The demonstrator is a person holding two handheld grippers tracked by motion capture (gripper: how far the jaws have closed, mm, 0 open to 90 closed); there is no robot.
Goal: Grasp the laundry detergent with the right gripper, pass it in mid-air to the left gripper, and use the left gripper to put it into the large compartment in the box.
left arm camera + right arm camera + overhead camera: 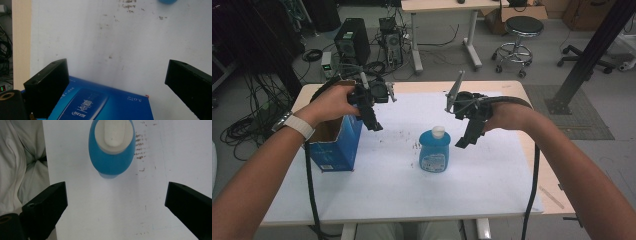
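Table (492,200) with a white top fills the middle of the high view, its surface marked by small dark specks near the centre. An open blue carton (336,145) stands upright at the table's left side, brown inside, its printed face showing in the left gripper view. A blue bottle (434,150) with a white cap stands upright mid-table, well apart from the carton. The left gripper (373,121) hangs just over the carton's upper right edge, jaws spread wide and holding nothing. The right gripper (466,139) hovers just right of the bottle, jaws likewise wide apart, the bottle's cap seen from above beyond them.
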